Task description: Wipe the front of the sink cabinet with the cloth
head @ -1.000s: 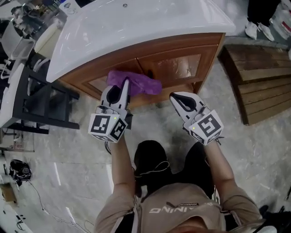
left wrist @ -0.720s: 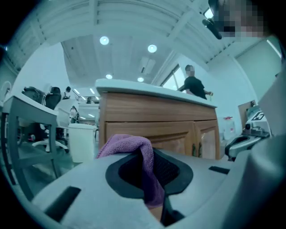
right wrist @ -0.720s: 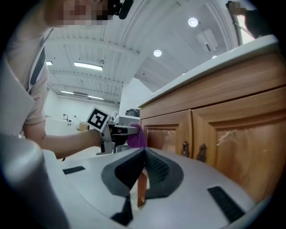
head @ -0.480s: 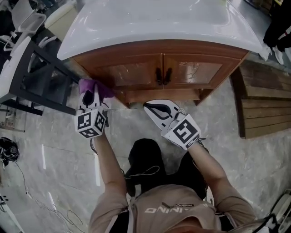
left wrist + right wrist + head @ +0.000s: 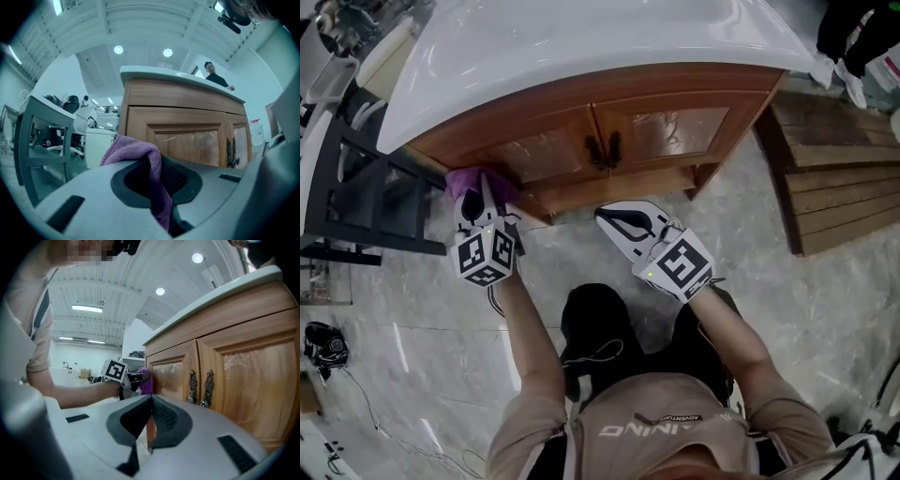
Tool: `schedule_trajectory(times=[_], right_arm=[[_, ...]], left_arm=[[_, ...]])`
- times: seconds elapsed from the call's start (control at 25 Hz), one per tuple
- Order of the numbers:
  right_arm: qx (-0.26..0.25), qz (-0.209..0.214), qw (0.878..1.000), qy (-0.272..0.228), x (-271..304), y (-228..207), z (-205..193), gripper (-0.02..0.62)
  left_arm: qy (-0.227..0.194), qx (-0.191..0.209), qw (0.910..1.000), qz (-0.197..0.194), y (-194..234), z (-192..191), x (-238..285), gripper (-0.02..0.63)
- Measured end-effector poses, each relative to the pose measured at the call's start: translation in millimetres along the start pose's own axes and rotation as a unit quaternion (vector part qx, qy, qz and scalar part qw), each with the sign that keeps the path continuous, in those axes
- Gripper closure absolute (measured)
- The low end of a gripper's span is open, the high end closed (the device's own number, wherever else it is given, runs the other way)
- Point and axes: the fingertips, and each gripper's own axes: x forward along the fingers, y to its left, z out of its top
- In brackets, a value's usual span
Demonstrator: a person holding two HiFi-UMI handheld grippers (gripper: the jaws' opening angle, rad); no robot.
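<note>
The wooden sink cabinet stands under a white sink top, with two dark door handles at its middle. My left gripper is shut on a purple cloth at the cabinet's lower left corner. In the left gripper view the cloth hangs out between the closed jaws of that gripper, just before the left door. My right gripper hangs below the doors, apart from them. Its jaws are shut with nothing between them, the handles ahead.
A black-framed rack stands close to the cabinet's left side. Wooden pallets lie on the marble floor at the right. Someone's white shoes show at the top right. A cable and a small black device lie at the far left.
My left gripper has carried the cloth from the middle of the cabinet front to its left end. The right gripper has drifted slightly left and stayed shut.
</note>
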Motion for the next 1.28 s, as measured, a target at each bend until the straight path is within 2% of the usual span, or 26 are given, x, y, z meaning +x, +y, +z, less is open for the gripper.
schedule_trajectory(times=[0.08,0.16,0.48,0.6,0.72,0.84,1.0,1.28], right_arm=[[0.008,-0.015,1.0,-0.006,-6,-8,-1,0.584],[0.011,-0.029,0.999,-0.01,-12,-14,-3,0.584],[0.023,-0.065,0.998,-0.011,-46,-32,-5,0.584],[0.025,-0.086,0.996,-0.011,-63,-43,-7,0.584],[0.025,-0.11,0.993,-0.017,-79,-55,-8,0.584],[0.031,-0.132,0.99,-0.025,-96,-66,-8,0.584],[0.048,-0.155,0.986,-0.038,-114,-78,-11,0.584],[0.07,-0.175,0.981,-0.039,-134,-90,-23,0.584]], left_arm=[[0.004,0.004,0.9995,-0.03,-25,0,9,0.569],[0.005,0.008,0.999,-0.044,-45,2,17,0.569],[-0.003,-0.037,0.9939,-0.104,-118,5,21,0.569],[-0.001,-0.026,0.9903,-0.136,-157,8,26,0.569],[0.001,-0.019,0.9912,-0.131,-173,10,29,0.569],[0.006,-0.033,0.9915,-0.126,-172,9,27,0.569],[0.006,-0.016,0.9906,-0.136,-188,13,22,0.569],[0.007,-0.003,0.9917,-0.128,-204,14,20,0.569]])
